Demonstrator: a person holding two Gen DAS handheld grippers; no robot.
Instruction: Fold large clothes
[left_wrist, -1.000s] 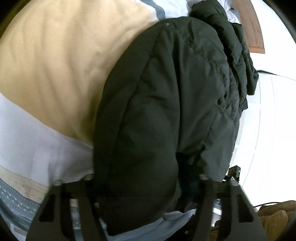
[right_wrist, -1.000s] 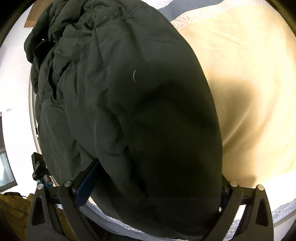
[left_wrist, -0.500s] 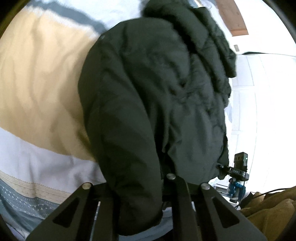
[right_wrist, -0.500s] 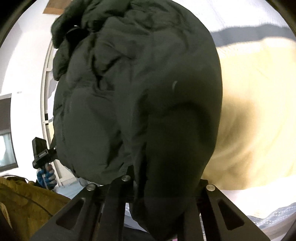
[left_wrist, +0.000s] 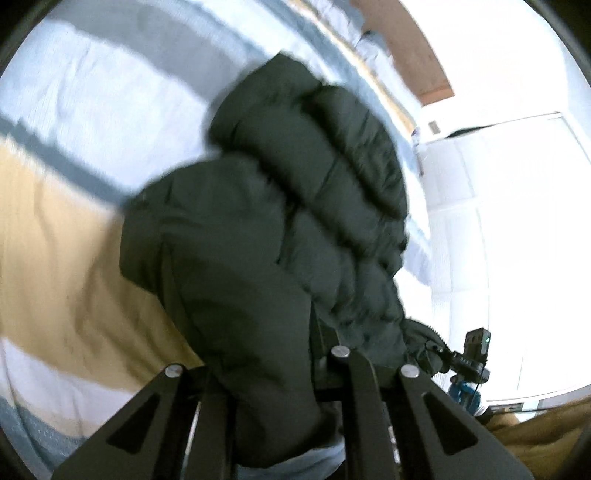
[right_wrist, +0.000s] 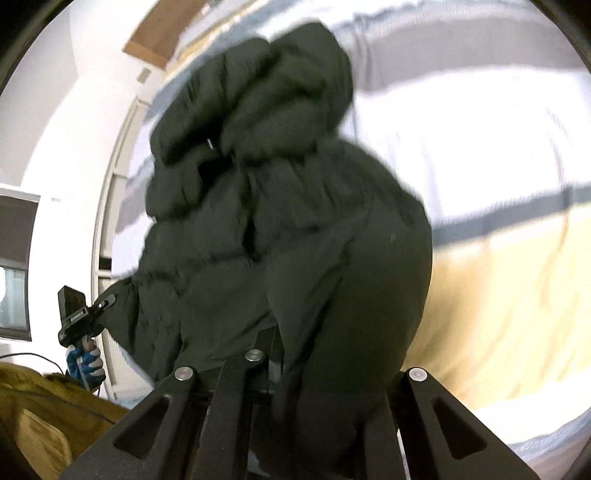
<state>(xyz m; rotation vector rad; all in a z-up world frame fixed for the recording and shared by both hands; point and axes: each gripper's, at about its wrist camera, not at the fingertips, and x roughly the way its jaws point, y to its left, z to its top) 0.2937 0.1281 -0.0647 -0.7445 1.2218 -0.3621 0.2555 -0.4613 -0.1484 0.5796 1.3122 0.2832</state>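
Left gripper (left_wrist: 275, 384) clamped narrow on a fold of the dark puffer jacket (left_wrist: 280, 229); right gripper (right_wrist: 314, 373) likewise pinching the jacket (right_wrist: 295, 221); jacket bunched and lifted straight ahead of both tools, over the striped bedspread (left_wrist: 74, 229) beyond it; gloved hand (right_wrist: 84, 363) on the other handle visible at left of right gripper; frames blurred.

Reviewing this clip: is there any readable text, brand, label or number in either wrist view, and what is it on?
No text can be read in either view.
White lettering on the other gripper's mount, left wrist view: too small and blurred.
The same kind of marking on the mount, right wrist view: blurred.
Small wall plate by the wooden headboard: nothing legible.
Dark puffer jacket: no visible label or brand.
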